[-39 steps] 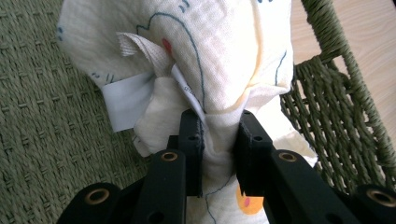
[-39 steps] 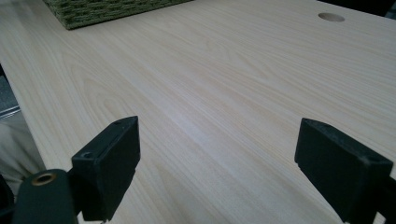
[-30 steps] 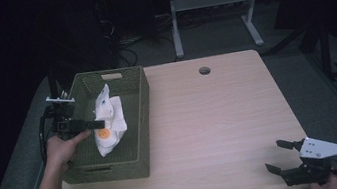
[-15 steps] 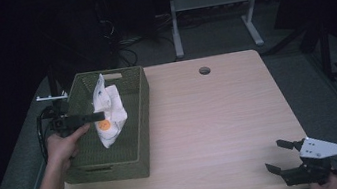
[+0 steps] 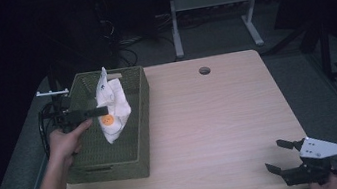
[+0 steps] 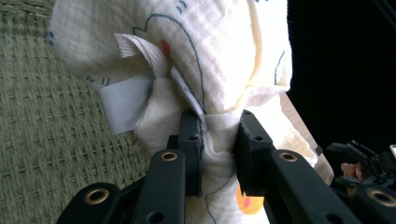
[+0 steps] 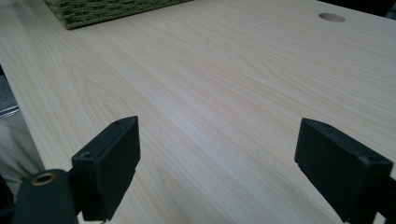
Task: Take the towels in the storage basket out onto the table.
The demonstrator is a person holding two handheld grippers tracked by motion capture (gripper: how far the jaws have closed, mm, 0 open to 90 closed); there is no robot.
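The white printed cotton cloth (image 5: 110,105) with blue line drawings and an orange spot hangs bunched above the olive woven rectangular basket (image 5: 137,149) at the left of the pale wooden table (image 5: 211,123). It looks light, soft and limp, likely to sag and swing; a pinch on a gathered fold near the sewn label (image 6: 123,105) should hold better than one loose edge. The left gripper (image 6: 219,154) reaches level across the basket from its left side, forearm angled up from the near edge, jaws clamped tight on a fold of the cloth. The right gripper (image 5: 284,158) rests low at the near right corner, jaws spread wide and holding nothing
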